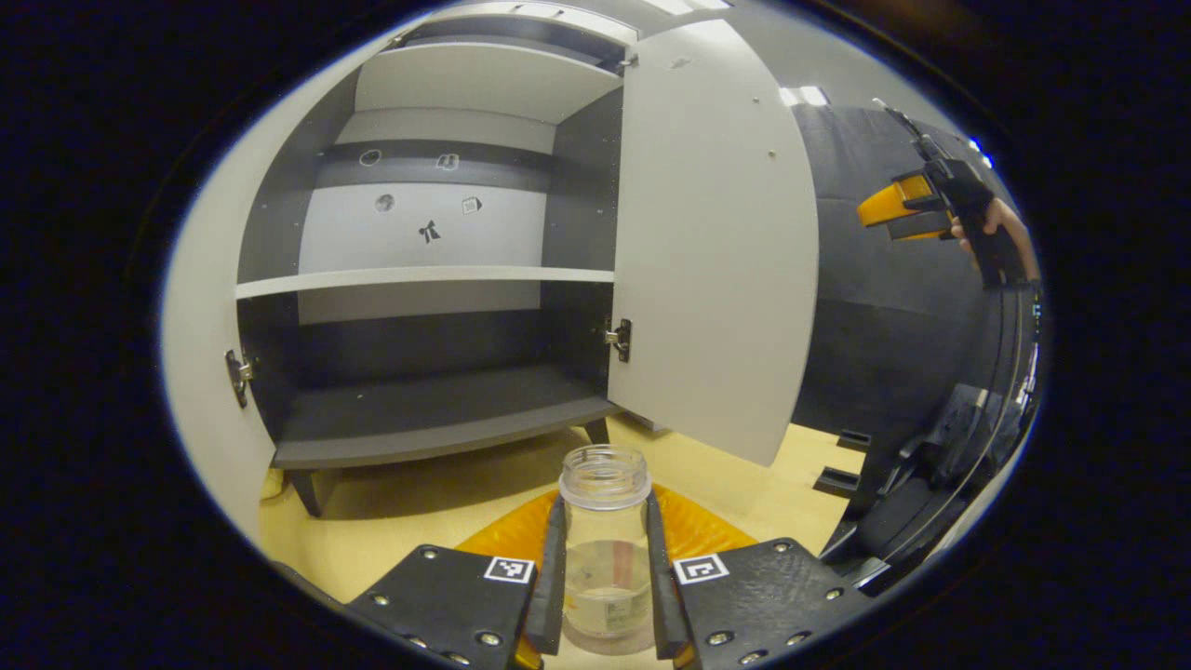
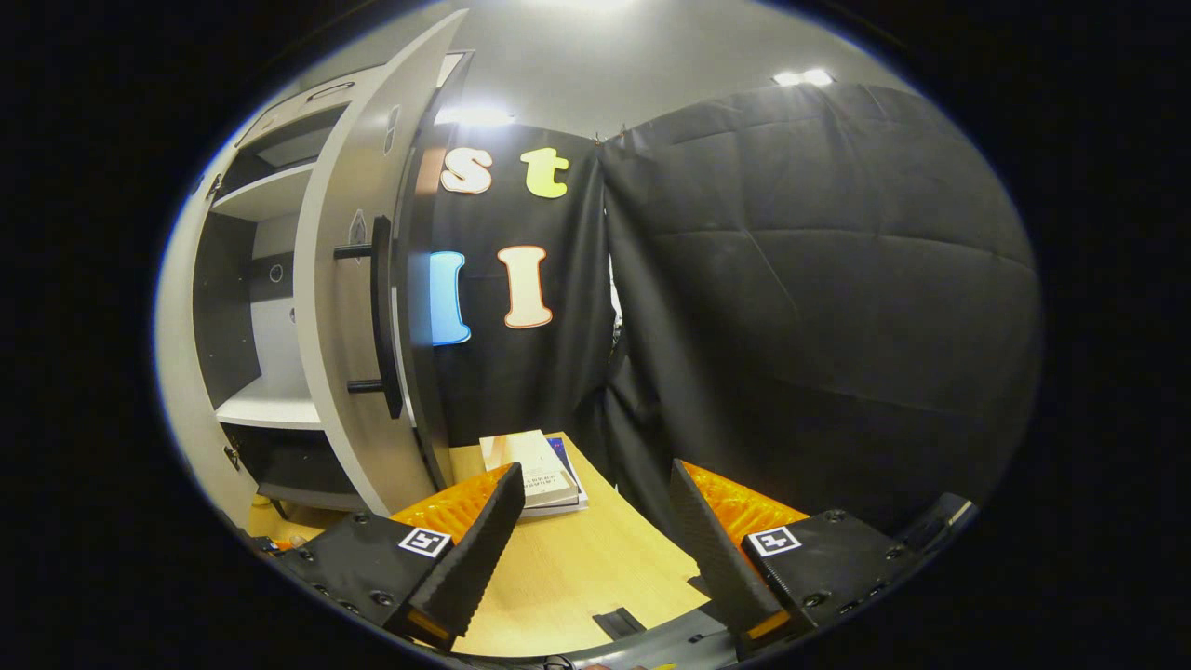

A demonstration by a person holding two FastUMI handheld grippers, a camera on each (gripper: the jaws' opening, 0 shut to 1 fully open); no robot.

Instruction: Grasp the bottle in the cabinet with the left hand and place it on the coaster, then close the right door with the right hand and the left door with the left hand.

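The left gripper (image 1: 606, 577) is clamped on the clear, lidless bottle (image 1: 606, 549), both fingers pressing its sides below the threaded neck. The bottle stands upright in front of the open cabinet (image 1: 437, 279), low over the orange coaster (image 1: 693, 530); whether it touches the coaster cannot be told. It is probably light, rigid and slick, so a mid-body hold suits it. The right gripper (image 2: 595, 549) hangs wide and empty over the tabletop (image 2: 568, 568), just right of the cabinet's right door (image 2: 358, 307).
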